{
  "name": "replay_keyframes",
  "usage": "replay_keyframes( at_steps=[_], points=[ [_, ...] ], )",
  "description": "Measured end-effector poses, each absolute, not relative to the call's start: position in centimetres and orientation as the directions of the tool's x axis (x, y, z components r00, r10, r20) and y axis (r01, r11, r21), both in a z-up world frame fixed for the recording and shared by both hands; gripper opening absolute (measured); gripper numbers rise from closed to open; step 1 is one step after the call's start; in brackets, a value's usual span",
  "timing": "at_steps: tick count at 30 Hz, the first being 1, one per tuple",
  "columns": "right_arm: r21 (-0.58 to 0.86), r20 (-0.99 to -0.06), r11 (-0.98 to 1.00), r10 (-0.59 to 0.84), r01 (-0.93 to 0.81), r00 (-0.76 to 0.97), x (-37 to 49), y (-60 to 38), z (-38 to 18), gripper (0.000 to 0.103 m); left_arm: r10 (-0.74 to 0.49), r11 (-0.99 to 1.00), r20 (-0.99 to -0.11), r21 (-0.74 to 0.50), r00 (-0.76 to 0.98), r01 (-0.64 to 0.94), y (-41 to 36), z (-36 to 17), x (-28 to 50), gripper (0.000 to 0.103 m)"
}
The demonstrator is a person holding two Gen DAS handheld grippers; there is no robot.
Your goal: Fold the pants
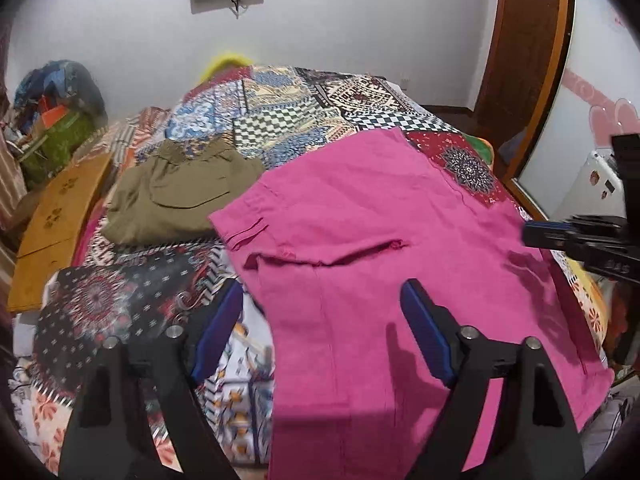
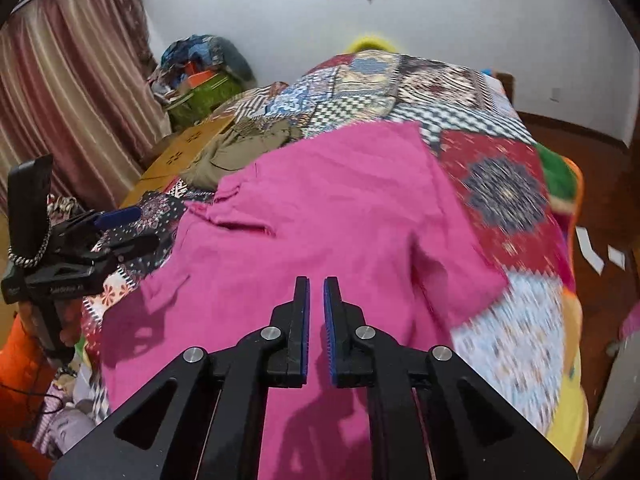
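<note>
Pink pants [image 1: 372, 240] lie spread flat on a patchwork bedspread [image 1: 304, 120], waist end away from me; they also show in the right wrist view [image 2: 340, 208]. My left gripper [image 1: 322, 292] hovers open and empty over the pants' left edge. It appears from the side in the right wrist view [image 2: 124, 220]. My right gripper [image 2: 317, 284] hovers above the middle of the pants, its jaws nearly closed with a narrow gap and nothing between them. It shows at the right edge of the left wrist view [image 1: 532, 232].
Folded olive-green pants [image 1: 180, 196] lie on the bed left of the pink ones. A wooden board [image 1: 56, 224] runs along the bed's left side, with a pile of bags [image 1: 60, 100] behind it. A curtain [image 2: 68, 92] hangs at left. A wooden door frame [image 1: 532, 60] stands at right.
</note>
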State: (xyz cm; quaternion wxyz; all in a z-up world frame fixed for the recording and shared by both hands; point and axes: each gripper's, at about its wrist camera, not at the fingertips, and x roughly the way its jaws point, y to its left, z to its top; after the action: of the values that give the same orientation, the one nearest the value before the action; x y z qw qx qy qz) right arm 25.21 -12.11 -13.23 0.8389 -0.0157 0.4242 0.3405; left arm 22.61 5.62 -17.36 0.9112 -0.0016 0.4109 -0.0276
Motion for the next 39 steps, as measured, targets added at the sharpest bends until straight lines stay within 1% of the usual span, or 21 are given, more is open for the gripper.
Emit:
replay_keyframes(
  at_steps=[3, 5, 8, 11, 12, 14, 17, 18, 19, 20, 21, 22, 23, 27, 31, 39],
  points=[
    [0.227, -0.774, 0.797, 0.496, -0.559, 0.394, 27.7, -10.9, -15.1, 0.008, -0.063, 0.997, -0.783, -0.022, 0.619, 0.074, 5.3, -19.0, 24.5, 0.065],
    [0.195, -0.811, 0.819, 0.444, -0.539, 0.381, 28.7, -11.4, -16.5, 0.008, -0.075, 0.996, -0.815, -0.034, 0.574, 0.082, 5.4, -20.5, 25.0, 0.062],
    [0.169, -0.846, 0.839, 0.393, -0.517, 0.360, 28.7, -13.4, -18.1, 0.008, -0.089, 0.995, -0.848, -0.048, 0.522, 0.093, 5.9, -22.7, 24.8, 0.062],
    [0.099, -0.870, 0.880, 0.303, -0.465, 0.388, 28.3, -16.5, -18.8, 0.008, -0.111, 0.993, -0.854, -0.076, 0.508, 0.089, 6.5, -23.7, 24.0, 0.066],
    [0.113, -0.872, 0.890, 0.301, -0.441, 0.385, 28.2, -17.9, -18.9, 0.008, -0.113, 0.993, -0.855, -0.084, 0.506, 0.079, 6.8, -23.7, 23.7, 0.068],
    [0.141, -0.870, 0.906, 0.306, -0.400, 0.386, 27.8, -19.9, -18.4, 0.011, -0.109, 0.994, -0.858, -0.092, 0.502, 0.059, 7.5, -23.5, 23.0, 0.068],
    [0.095, -0.859, 0.916, 0.273, -0.390, 0.433, 26.6, -21.6, -16.5, 0.012, -0.072, 0.997, -0.860, -0.061, 0.506, 0.037, 8.3, -22.6, 22.1, 0.068],
    [0.090, -0.849, 0.913, 0.279, -0.398, 0.448, 26.2, -22.0, -15.5, 0.013, -0.055, 0.998, -0.855, -0.048, 0.515, 0.028, 8.6, -21.9, 21.8, 0.068],
    [0.089, -0.843, 0.911, 0.284, -0.402, 0.457, 26.2, -22.1, -14.9, 0.017, -0.033, 0.999, -0.846, -0.030, 0.532, 0.015, 9.1, -21.1, 21.6, 0.070],
    [0.091, -0.830, 0.910, 0.293, -0.404, 0.474, 26.2, -22.3, -14.1, 0.025, -0.020, 1.000, -0.838, -0.022, 0.545, 0.003, 9.5, -20.4, 21.5, 0.075],
    [0.095, -0.815, 0.909, 0.306, -0.406, 0.492, 26.2, -22.2, -13.2, 0.031, -0.002, 1.000, -0.824, -0.012, 0.567, -0.015, 10.1, -19.7, 21.5, 0.081],
    [0.100, -0.802, 0.906, 0.318, -0.410, 0.506, 26.4, -22.0, -12.7, 0.041, 0.014, 0.999, -0.809, -0.006, 0.587, -0.032, 10.7, -19.0, 21.7, 0.084],
    [0.107, -0.783, 0.903, 0.335, -0.417, 0.524, 26.7, -21.4, -11.9, 0.046, 0.031, 0.999, -0.793, -0.002, 0.609, -0.054, 11.5, -18.2, 22.1, 0.086],
    [0.165, -0.747, 0.881, 0.405, -0.444, 0.527, 29.0, -19.3, -11.1, 0.046, 0.055, 0.994, -0.770, -0.016, 0.635, -0.106, 13.7, -17.1, 24.9, 0.086],
    [0.144, -0.750, 0.870, 0.407, -0.472, 0.522, 31.3, -16.4, -11.8, 0.046, 0.055, 0.993, -0.775, -0.027, 0.630, -0.119, 15.1, -17.9, 28.5, 0.086],
    [0.164, -0.781, 0.867, 0.405, -0.470, 0.475, 37.1, -14.3, -14.5, 0.046, 0.011, 0.994, -0.830, -0.054, 0.557, -0.100, 16.1, -23.5, 35.0, 0.086]
  ],
)
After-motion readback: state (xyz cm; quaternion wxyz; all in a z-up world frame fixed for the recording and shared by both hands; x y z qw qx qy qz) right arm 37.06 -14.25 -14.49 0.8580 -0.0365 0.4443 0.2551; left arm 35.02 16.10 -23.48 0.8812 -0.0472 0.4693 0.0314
